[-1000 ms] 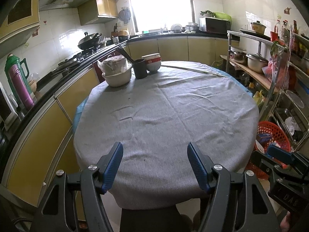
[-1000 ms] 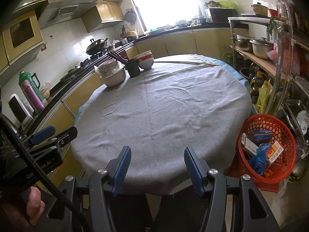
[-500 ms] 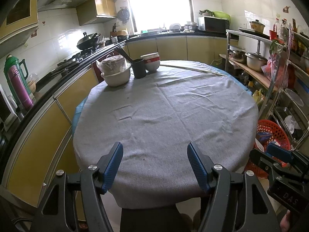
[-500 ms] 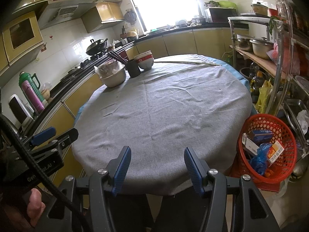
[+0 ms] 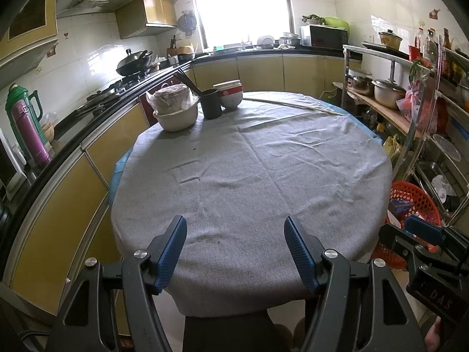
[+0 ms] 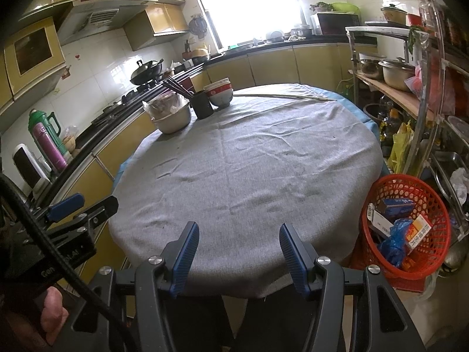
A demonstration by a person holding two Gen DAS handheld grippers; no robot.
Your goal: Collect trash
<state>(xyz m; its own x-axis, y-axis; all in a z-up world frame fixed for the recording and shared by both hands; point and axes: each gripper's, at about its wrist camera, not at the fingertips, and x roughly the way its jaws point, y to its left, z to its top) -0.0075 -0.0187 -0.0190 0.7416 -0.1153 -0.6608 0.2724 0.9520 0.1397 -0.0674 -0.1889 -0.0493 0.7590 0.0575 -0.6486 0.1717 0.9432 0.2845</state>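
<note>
Two tools, left tool (image 5: 235,242) and right tool (image 6: 239,248), spread, empty, over desk (image 5: 252,176) near edge; bowls (image 5: 176,111) at far edge; basket (image 6: 406,223) beside desk.

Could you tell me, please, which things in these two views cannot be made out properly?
- Red basket, left wrist view: lower part hidden by the right gripper and the tablecloth edge.
- Contents of the plastic-wrapped bowl, right wrist view: blurred by the wrap.
- Print on the cartons in the basket: too small to read.
- Window: washed out by glare.
</note>
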